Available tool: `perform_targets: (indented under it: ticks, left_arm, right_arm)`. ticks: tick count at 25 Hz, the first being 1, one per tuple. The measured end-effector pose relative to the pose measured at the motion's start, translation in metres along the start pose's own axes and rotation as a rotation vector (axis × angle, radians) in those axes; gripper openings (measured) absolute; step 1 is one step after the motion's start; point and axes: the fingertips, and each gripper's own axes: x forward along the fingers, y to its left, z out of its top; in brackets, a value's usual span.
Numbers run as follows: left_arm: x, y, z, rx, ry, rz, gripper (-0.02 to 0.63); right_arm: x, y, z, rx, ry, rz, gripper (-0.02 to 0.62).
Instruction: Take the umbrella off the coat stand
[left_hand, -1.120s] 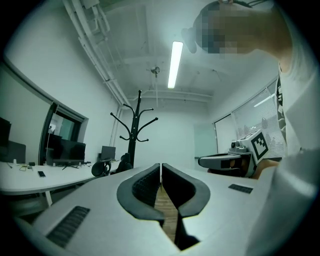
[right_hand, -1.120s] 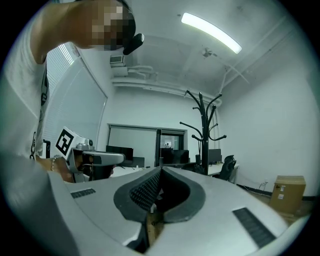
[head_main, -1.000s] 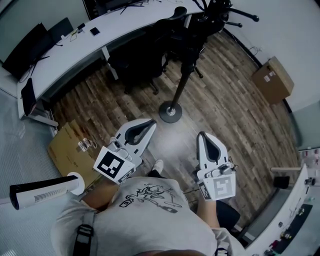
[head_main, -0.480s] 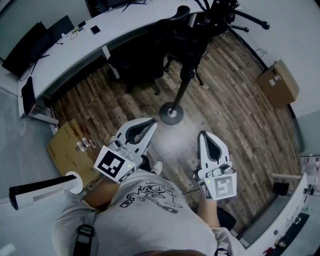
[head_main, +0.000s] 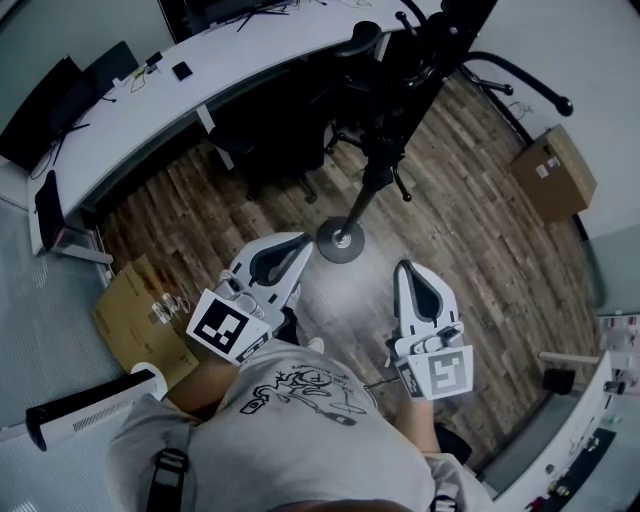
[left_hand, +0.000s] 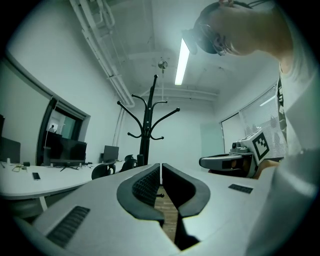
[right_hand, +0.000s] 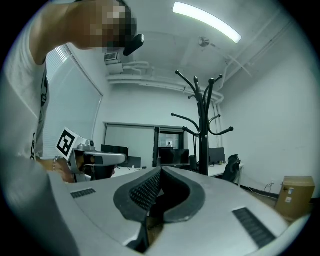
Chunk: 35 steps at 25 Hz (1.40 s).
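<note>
Left gripper (head_main: 300, 247) and right gripper (head_main: 404, 270): both clenched, nothing between the jaws. Coat stand (head_main: 362, 200) is just ahead of both. Umbrella not distinguishable among the dark hooks (head_main: 430, 40) overhead. Judgement: light, stiff shaft, slippery fabric; grip the handle.

The wood-plank floor (head_main: 470, 240) bears the coat stand (head_main: 341, 242) base, an office chair (head_main: 285, 135) and 2 cardboard boxes (head_main: 548, 172)

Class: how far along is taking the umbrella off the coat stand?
Done: nothing. In hand: nothing; left gripper and right gripper are shut, empty, short of the coat stand. Left: reach, grip and lift off the umbrella, which isn't clearly visible.
</note>
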Motion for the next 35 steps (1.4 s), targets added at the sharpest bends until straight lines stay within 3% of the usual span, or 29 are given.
perform_targets:
  ticks: [20, 27, 35]
  left_arm:
    - [0.09, 0.143, 0.026, -0.033, -0.001, -0.179, 0.031]
    - [0.115, 0.159, 0.022, -0.042, 0.008, -0.264, 0.031]
    - [0.152, 0.144, 0.027, -0.06, 0.005, -0.364, 0.032]
  right_arm:
    - [0.151, -0.036, 0.029, -0.03, 0.022, -0.165, 0.009]
    - [0.173, -0.05, 0.026, -0.034, 0.032, -0.23, 0.009]
    - [0.178, -0.078, 0.031, -0.047, 0.035, -0.267, 0.009]
